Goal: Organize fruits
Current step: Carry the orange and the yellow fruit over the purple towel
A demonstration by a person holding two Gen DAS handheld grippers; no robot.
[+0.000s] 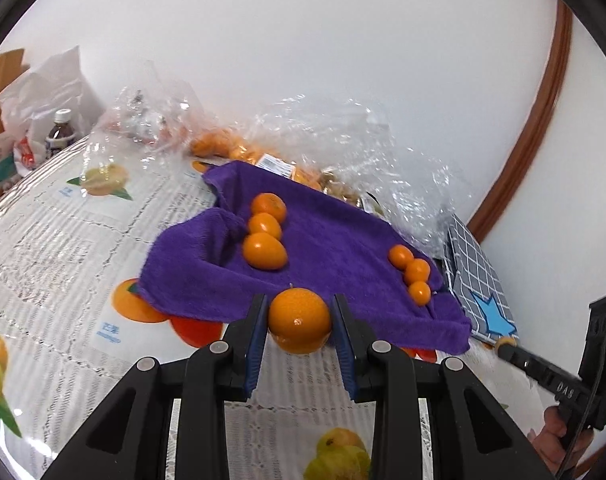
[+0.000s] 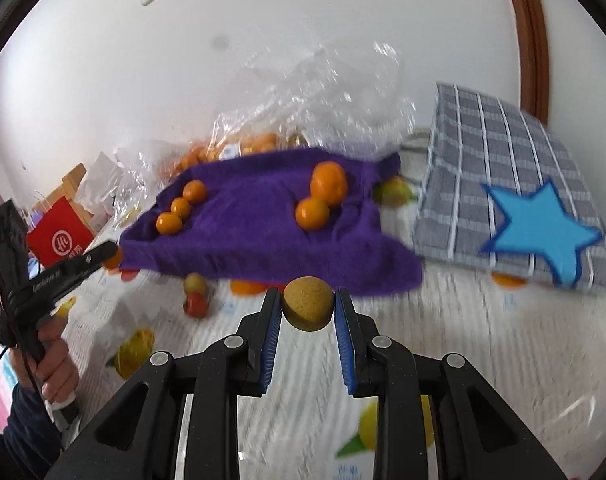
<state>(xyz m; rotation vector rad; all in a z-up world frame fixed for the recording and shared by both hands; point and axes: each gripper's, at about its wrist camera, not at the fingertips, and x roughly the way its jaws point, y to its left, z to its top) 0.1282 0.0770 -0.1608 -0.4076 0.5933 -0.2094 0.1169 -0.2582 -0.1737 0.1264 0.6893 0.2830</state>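
Note:
A purple towel (image 1: pixel 335 236) lies on the table and also shows in the right wrist view (image 2: pixel 263 216). On it a row of three larger oranges (image 1: pixel 265 236) lies to the left and a row of three small kumquats (image 1: pixel 413 274) to the right. My left gripper (image 1: pixel 299 322) is shut on an orange (image 1: pixel 299 320) at the towel's near edge. My right gripper (image 2: pixel 307 308) is shut on a brownish round fruit (image 2: pixel 307 308) just in front of the towel. The right wrist view is blurred.
Clear plastic bags with more oranges (image 1: pixel 239 148) lie behind the towel. A grey checked fabric box with a blue star (image 2: pixel 515 208) stands to the right. A bottle (image 1: pixel 61 132) and bags stand at far left. The tablecloth (image 1: pixel 63 220) has printed fruit.

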